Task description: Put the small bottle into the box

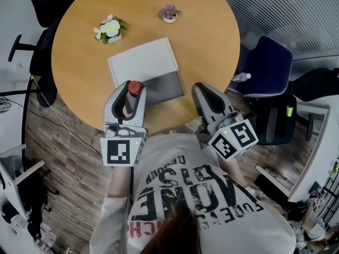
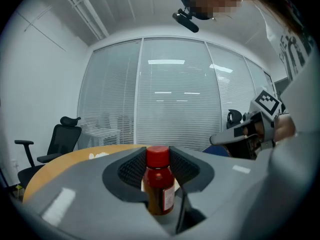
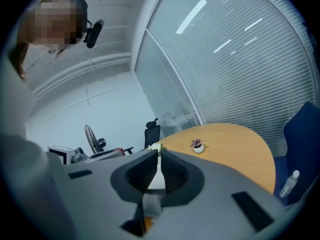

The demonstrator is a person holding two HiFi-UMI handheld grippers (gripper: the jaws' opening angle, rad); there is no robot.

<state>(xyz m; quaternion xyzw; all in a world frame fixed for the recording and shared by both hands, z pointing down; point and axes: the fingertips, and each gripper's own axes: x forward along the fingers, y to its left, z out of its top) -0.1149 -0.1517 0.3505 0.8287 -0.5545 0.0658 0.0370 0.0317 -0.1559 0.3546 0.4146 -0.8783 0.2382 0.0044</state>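
Clasping small bottle upright in left gripper, at near-left corner of box, mid table. Keeping right gripper clenched & empty, near-right of box. Not in yet, approx. halfway: need to carry over grey inside, lower, release.

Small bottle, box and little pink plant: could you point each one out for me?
small bottle (image 2: pixel 159 185), left gripper view, on its brown body.
box (image 1: pixel 142 62), head view, on its white panel.
pink plant (image 1: pixel 169 12), head view, on its leaves.
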